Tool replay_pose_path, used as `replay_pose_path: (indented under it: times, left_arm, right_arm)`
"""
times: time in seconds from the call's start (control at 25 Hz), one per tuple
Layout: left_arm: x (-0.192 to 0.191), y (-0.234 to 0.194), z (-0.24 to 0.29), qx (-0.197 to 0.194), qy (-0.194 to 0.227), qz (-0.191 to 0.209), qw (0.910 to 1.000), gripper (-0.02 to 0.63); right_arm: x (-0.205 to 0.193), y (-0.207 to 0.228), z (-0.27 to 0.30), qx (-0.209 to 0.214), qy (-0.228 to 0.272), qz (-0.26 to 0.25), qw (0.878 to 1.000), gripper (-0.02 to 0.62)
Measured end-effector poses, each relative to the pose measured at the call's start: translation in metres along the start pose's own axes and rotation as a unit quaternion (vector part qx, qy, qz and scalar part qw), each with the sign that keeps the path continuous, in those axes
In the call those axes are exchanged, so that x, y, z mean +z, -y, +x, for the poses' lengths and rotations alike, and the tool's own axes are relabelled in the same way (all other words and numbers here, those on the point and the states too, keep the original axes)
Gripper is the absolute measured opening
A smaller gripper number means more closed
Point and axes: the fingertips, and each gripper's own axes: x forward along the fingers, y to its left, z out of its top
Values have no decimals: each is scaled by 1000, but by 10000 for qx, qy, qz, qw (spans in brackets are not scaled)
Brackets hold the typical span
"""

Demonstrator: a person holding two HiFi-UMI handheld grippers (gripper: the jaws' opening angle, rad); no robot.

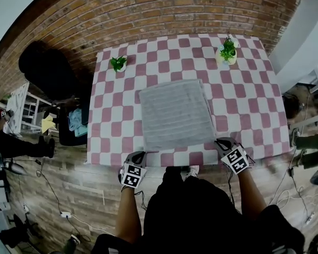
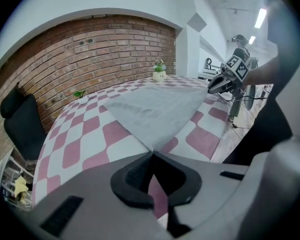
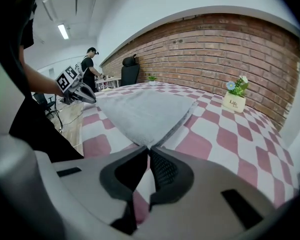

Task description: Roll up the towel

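1. At table's near edge: the person stands against the checked table [image 1: 110, 137], both forearms reaching forward and down, one on each side of the body.
2. Left forearm [image 1: 128, 215]: bare, angled slightly inward, ending at the left gripper [image 1: 140, 154].
   - The gripper slopes down toward the table.
   - Its marker cube faces up.
3. Right forearm [image 1: 252, 192]: bare, angled inward, ending at the right gripper [image 1: 220, 142].
   - The gripper slopes down in the same way.
   - It sits a little further onto the table than the left one.
4. Left gripper, claw state: jaws closed together, tips pinching the towel's near left corner.
5. Right gripper, claw state: jaws closed together, tips pinching the towel's near right corner. The cloth is slightly lifted there.
6. Towel [image 1: 175, 114]: grey and ribbed, spread flat on the middle of the table, unrolled.
   - Its near edge is strung between the two grippers, close to the table's near edge.
   - Its far edge stops short of the plants.
7. Towel, orientation: the outline is close to square, so the long axis is not plain.
   - The side edges run away from the person toward the wall [image 1: 148, 15].
   - The whole piece is skewed a little, its right side sitting further from the person than its left.
   - The right edge shows a second layer.
8. Other items: two small potted plants, one near the far left [image 1: 118, 63] and one near the far right [image 1: 227, 52], both clear of the towel.
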Motion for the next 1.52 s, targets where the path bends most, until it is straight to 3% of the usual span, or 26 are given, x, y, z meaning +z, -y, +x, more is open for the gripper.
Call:
replay_pose_path:
  times: [0.44, 0.88, 1.08, 1.52]
  left_arm:
    - [-19, 15, -16, -43, -165, -118, 9998, -2]
    - [11, -12, -12, 81, 126, -121, 9998, -2]
    - [27, -23, -13, 96, 329, -230, 9991, -2]
    - [58, -52, -4, 302, 519, -191, 9980, -2]
  right_arm:
    - [-11, -21, -17, 372, 103, -61, 9992, 14]
    - [15, -1, -12, 208, 394, -48, 9990, 11]
    - [33, 15, -10, 204, 726, 306, 9967, 11]
    - [61, 41, 3, 21, 833, 92, 9965, 10]
